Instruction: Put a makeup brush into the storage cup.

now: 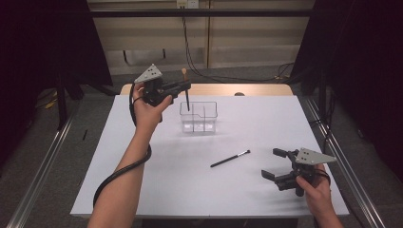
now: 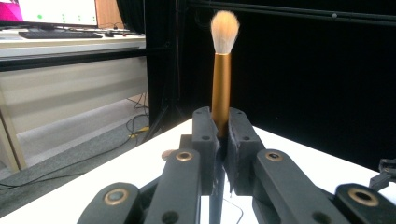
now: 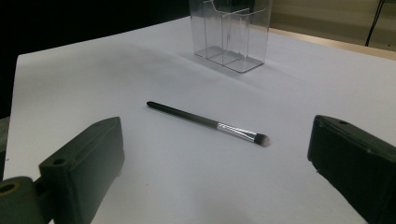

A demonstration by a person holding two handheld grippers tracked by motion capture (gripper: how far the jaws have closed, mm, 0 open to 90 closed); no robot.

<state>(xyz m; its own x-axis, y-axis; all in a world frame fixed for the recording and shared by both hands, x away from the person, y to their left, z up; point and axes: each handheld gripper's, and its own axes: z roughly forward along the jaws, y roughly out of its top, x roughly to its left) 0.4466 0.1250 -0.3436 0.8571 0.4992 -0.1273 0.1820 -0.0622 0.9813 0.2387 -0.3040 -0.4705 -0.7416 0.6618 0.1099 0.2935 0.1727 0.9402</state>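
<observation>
1. We see the left tongs (image 1: 183, 86) raised above the far left part of the tabletop (image 1: 157, 190), clenched on a makeup brush (image 1: 186, 92) held upright.
2. In the left gripper view the jaws press together around the brush's gold ferrule, and the pale bristle tuft (image 2: 224, 31) stands well above them, pointing up.
3. From the high view we see the brush's dark handle hanging below the left tongs, its lower end at the rim of a clear organizer box (image 1: 198, 117); we cannot tell whether it touches the box.
4. The clear organizer box stands on the far middle of the tabletop, split into compartments by clear walls, with nothing lying on its floor as far as we can see.
5. The right tongs (image 1: 277, 164) hover low over the near right part of the tabletop, released, their jaws spread wide with nothing between them.
6. In the right gripper view a slim dark brush (image 3: 208, 123) lies flat on the tabletop ahead of the spread jaws, apart from both, its small bristle tip toward the right of that view.
7. That slim dark brush lies between the right tongs and the box, well apart from the box.
</observation>
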